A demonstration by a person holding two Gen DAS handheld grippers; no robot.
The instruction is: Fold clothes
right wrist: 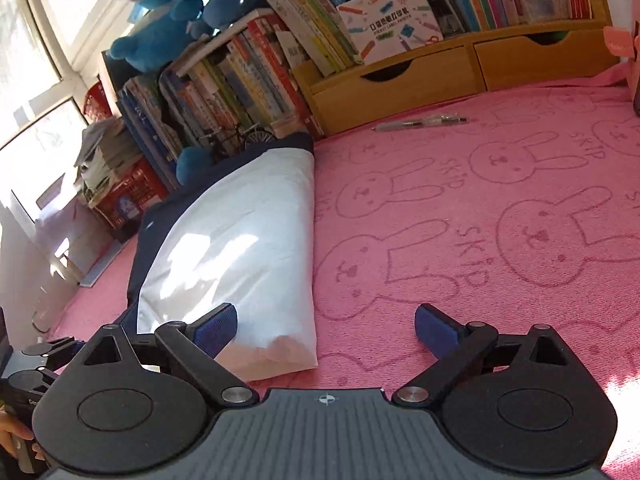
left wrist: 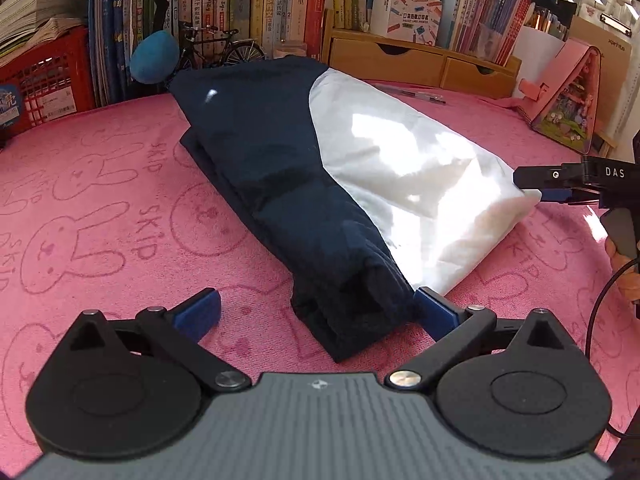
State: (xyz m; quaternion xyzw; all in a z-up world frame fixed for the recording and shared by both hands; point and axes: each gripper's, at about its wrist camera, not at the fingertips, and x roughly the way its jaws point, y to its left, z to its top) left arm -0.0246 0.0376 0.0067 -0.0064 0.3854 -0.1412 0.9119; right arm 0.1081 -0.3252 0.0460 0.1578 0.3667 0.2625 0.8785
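A folded navy-and-white garment (left wrist: 320,184) lies lengthwise on the pink bunny-print towel (left wrist: 100,208). My left gripper (left wrist: 318,312) is open at its near end. The navy cuff (left wrist: 360,300) sits between the fingers, close against the right pad (left wrist: 436,314) and well apart from the left one. In the right wrist view the same garment (right wrist: 240,248) shows mostly white. My right gripper (right wrist: 326,328) is open, its left pad (right wrist: 216,328) over the white corner and its right pad on bare towel (right wrist: 480,220). From the left wrist view the right gripper (left wrist: 532,186) sits at that white corner.
Rows of books (left wrist: 260,4) and a wooden drawer unit (left wrist: 420,60) line the far edge. A pen (right wrist: 420,123) lies before the drawers. A red crate (left wrist: 44,80), blue plush (left wrist: 154,56), toy bicycle (left wrist: 224,50) and pink house-shaped box (left wrist: 568,96) stand around.
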